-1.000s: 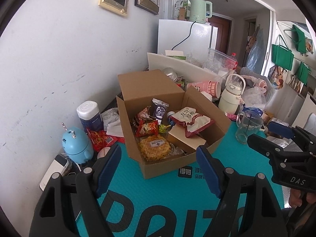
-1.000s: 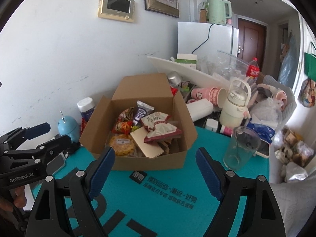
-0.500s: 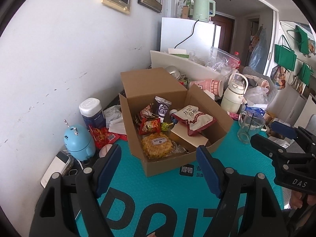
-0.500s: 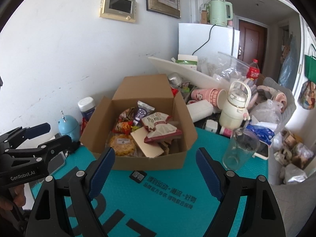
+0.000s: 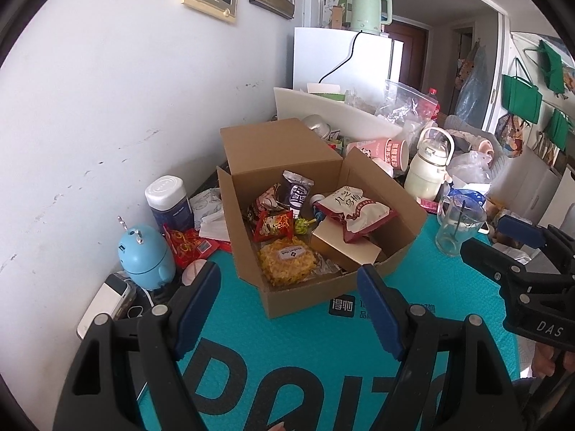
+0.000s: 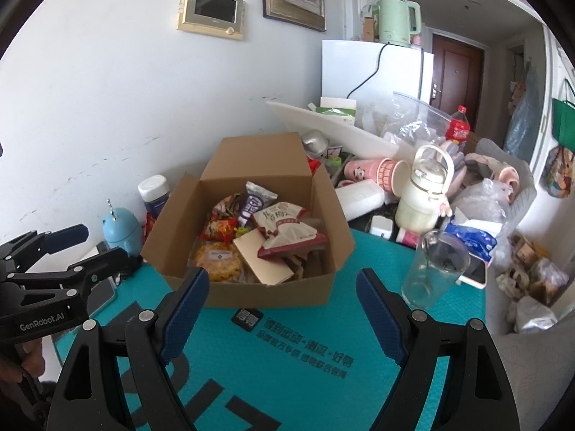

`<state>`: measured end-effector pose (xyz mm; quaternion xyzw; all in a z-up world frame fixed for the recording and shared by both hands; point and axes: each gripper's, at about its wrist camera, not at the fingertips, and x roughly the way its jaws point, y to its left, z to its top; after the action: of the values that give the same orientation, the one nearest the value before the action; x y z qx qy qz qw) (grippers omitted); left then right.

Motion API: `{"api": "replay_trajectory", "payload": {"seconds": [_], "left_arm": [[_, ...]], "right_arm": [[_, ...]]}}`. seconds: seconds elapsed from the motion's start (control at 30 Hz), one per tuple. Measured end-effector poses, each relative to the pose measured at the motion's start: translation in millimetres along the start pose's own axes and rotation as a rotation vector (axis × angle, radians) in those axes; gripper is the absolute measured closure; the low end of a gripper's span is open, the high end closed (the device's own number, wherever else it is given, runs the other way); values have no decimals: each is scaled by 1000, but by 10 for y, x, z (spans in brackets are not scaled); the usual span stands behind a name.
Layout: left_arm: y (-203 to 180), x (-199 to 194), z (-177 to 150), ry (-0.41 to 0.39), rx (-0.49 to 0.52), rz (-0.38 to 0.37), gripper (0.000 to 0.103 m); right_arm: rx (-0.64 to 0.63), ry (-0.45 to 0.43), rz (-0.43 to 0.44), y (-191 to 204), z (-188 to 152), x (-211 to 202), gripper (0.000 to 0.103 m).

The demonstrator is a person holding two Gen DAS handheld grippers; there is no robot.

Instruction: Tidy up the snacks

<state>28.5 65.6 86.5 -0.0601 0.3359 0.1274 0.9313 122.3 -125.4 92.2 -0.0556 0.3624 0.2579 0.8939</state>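
Cardboard box [image 5: 309, 298] full of snacks [image 5: 287, 260] sits on the teal mat [image 5: 287, 377], flaps up, just past my left gripper [image 5: 289, 310], which is spread wide and holding nothing. A glass [image 5: 456, 228] stands near the box's right corner.

From the right gripper [image 6: 282, 310], also wide open and empty, there's bare mat between me and the box's front edge.

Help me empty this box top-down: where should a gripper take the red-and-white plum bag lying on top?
Take the red-and-white plum bag by its crimped upper edge, coming from above. It lies tilted on the tan carton, uppermost in the cardboard box, so that flat seam is free.
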Motion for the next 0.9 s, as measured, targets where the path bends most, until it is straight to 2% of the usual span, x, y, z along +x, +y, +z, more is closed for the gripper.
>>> {"api": "replay_trajectory", "payload": {"seconds": [0.9], "left_arm": [[-64, 80, -6, 6, 37, 34, 26]], "right_arm": [[5, 25, -2, -56, -5, 91, 18]]}}
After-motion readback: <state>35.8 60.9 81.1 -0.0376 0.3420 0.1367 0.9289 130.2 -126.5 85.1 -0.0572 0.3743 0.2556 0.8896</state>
